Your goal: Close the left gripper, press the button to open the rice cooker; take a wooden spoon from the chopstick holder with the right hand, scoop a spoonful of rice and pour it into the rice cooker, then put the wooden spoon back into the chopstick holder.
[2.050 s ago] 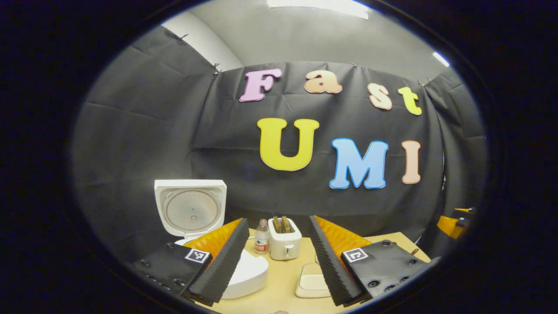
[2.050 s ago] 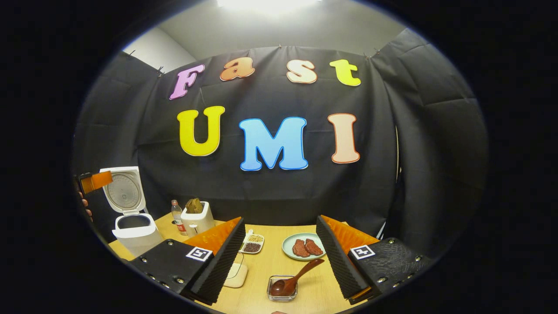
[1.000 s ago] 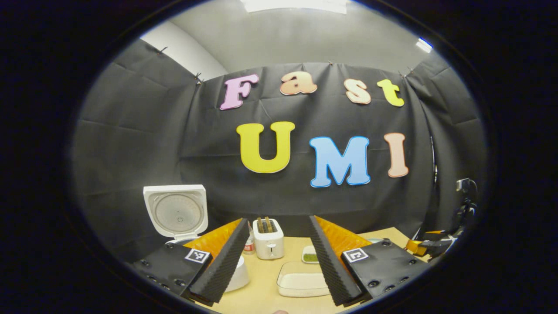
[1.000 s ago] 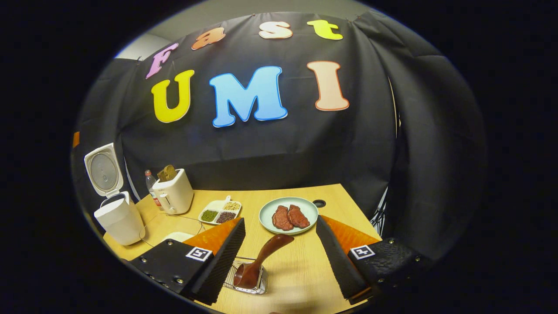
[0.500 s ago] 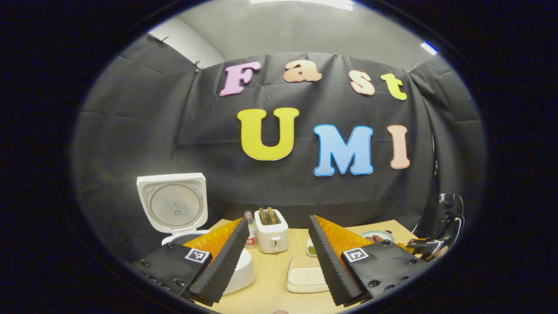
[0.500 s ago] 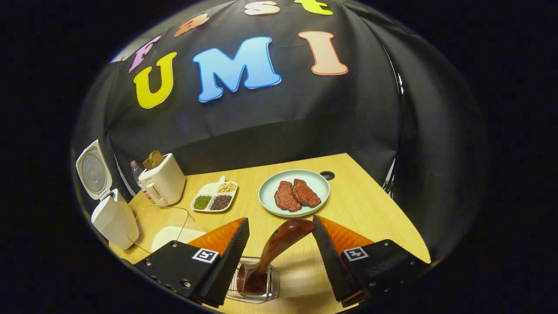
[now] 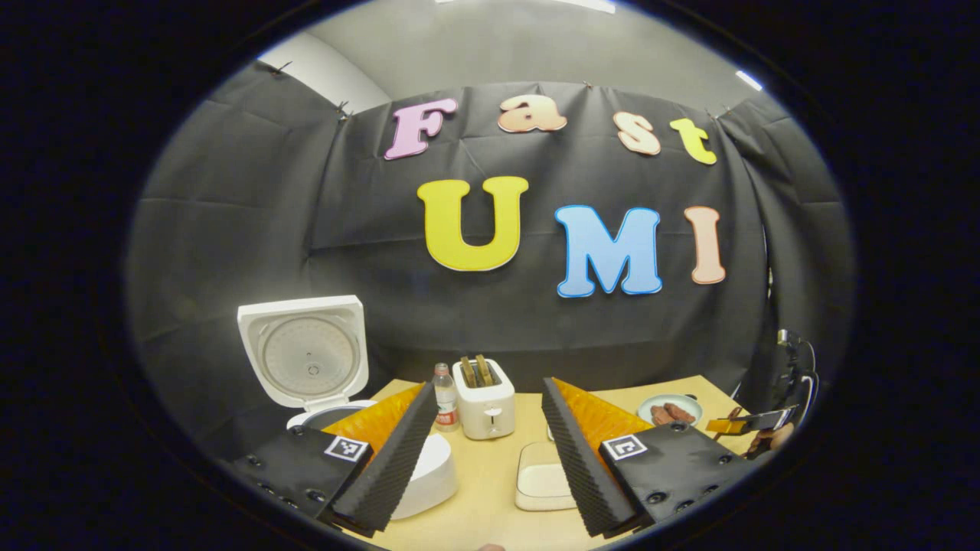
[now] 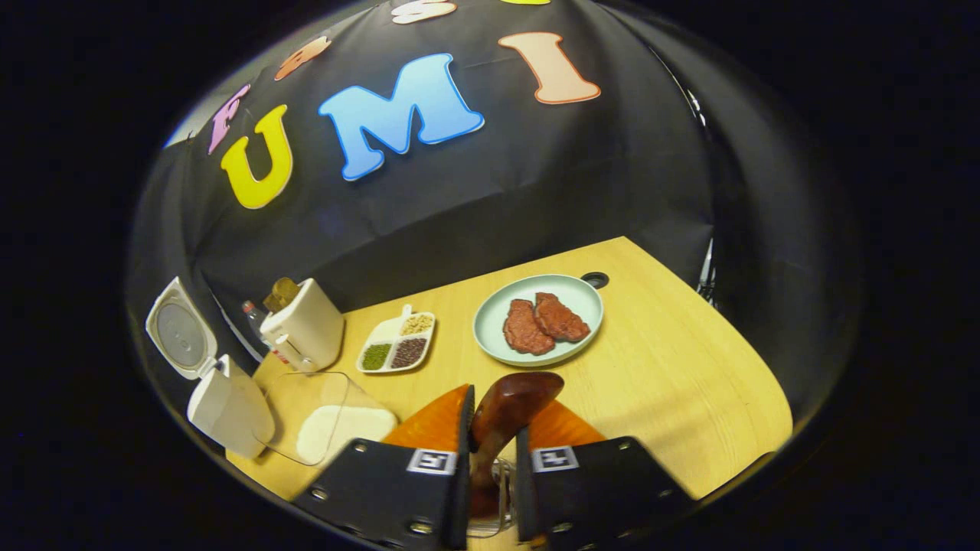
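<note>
Down at the bottom centre of the right gripper view, the right tool (image 8: pixel 494 451) is closed on the handle of the wooden spoon (image 8: pixel 507 409), both fingers pressing it; the spoon's bowl end sits in the chopstick holder (image 8: pixel 490 497) at the lower edge. At the left edge stands the rice cooker (image 8: pixel 222 402), lid raised, with a clear container of rice (image 8: pixel 337 427) just right of it on the tabletop (image 8: pixel 689 383). In the left gripper view, the left tool (image 7: pixel 486 451) is spread open, holding nothing, with the rice cooker (image 7: pixel 306 360) at lower left.
</note>
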Demonstrator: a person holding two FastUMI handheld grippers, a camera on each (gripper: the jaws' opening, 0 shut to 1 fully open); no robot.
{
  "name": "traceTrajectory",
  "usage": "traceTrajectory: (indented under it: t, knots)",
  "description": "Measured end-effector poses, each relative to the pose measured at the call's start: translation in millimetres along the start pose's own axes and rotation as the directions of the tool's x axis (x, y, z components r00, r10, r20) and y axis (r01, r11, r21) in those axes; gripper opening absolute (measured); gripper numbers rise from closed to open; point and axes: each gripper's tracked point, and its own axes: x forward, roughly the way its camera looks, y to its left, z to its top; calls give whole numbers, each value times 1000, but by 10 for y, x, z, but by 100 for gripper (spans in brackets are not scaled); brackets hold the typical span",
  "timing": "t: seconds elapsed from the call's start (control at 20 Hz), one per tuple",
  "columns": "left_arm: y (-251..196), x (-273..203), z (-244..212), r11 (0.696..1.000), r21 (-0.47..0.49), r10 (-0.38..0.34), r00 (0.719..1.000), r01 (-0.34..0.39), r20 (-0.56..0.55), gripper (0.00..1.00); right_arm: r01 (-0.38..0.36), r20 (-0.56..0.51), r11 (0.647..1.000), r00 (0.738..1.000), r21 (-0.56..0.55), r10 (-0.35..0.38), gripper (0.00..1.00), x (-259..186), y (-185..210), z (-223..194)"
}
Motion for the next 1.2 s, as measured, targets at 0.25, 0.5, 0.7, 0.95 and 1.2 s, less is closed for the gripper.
traceTrajectory:
  t: [0.25,0.5,0.7,0.95,1.2]
  knots:
    - [57,-46,84,1000,-1,4,1000,-4,17,100,19,62,1000,998,-13,-18,5,-273,219,155]
    - [167,-112,101,1000,-5,2,999,-1,37,95,14,125,998,992,-57,-7,5,-589,441,540]
    - [290,-145,53,1000,-11,-17,999,18,42,100,-42,165,996,985,-76,54,5,-837,838,816]
    - [516,-195,-73,999,-1,-45,999,45,31,100,-119,179,982,973,-146,145,5,-813,1518,875]
    - [710,-145,-226,997,-8,-76,997,76,0,100,-164,153,969,969,-185,193,5,-528,2124,687]
